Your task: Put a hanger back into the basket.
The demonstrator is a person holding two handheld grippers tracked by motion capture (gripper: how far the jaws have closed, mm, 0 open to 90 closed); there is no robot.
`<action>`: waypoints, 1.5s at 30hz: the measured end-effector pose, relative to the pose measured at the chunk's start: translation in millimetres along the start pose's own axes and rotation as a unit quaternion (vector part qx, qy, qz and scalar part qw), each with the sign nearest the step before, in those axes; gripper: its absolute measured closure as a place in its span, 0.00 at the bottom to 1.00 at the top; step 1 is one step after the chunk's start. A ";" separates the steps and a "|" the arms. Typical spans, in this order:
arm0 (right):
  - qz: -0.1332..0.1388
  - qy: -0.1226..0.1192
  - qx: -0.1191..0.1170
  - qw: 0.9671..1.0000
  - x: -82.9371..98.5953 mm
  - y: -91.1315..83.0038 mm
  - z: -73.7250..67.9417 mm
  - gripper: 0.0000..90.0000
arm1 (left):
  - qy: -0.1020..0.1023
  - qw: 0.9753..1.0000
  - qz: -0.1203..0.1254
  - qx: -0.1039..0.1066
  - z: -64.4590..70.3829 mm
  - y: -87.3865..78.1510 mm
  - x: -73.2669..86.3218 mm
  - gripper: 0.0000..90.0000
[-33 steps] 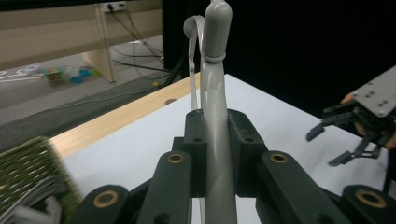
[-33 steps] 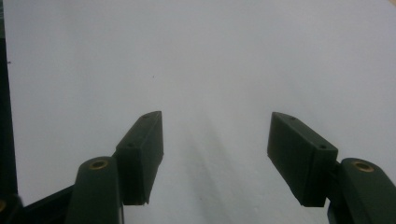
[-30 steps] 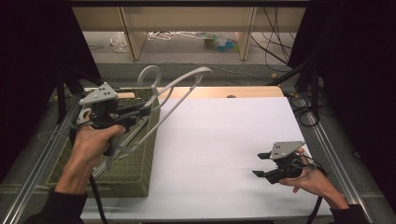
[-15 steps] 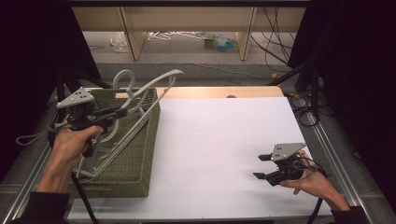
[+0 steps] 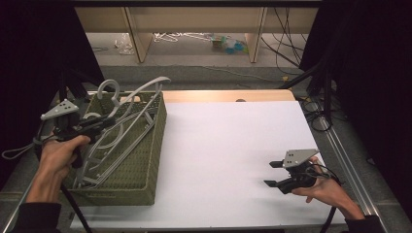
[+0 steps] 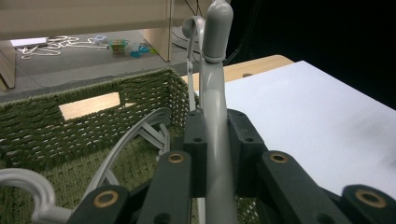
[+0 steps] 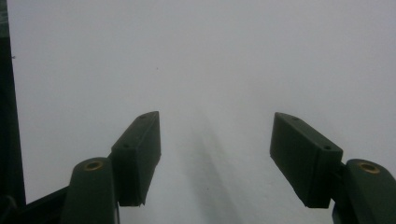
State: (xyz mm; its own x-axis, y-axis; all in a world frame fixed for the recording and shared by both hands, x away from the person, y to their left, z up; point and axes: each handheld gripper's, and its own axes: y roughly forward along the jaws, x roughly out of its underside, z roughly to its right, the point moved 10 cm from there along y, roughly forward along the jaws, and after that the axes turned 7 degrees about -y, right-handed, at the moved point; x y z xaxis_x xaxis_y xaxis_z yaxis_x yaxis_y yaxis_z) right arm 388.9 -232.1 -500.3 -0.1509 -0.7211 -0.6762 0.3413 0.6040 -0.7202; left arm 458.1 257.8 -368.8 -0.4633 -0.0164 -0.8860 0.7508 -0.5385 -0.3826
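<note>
- Hanger (image 6: 215,116): grey plastic, pinched in the left gripper (image 5: 99,124) over the basket (image 5: 150,145), at the table's left side.
- Long axis: runs straight out along the jaws, toward the basket's far wall, hook end up past the rim.
- More hangers (image 5: 109,145) lie tangled beneath it in the basket.
- Right gripper (image 5: 273,174): jaws spread, empty, resting on the white table (image 5: 228,145) well apart to the right.
- Left hand is the near one; judged next move: lift clear, swing right over the table.
</note>
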 end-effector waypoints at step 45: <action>-0.004 -0.006 -0.008 1.000 1.7 3.1 -2.7 0.35 | -0.043 0.997 -0.063 0.016 -53.8 -10.6 52.4 0.88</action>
State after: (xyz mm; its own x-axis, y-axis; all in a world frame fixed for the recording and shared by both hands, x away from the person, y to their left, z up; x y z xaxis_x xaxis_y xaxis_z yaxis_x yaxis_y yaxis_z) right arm 387.2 -230.5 -504.1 -0.1430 -0.7294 -0.6689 0.3260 0.6034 -0.7277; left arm 451.2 307.9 -425.3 -0.5924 -0.0195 -0.8054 0.6702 -0.5668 -0.4792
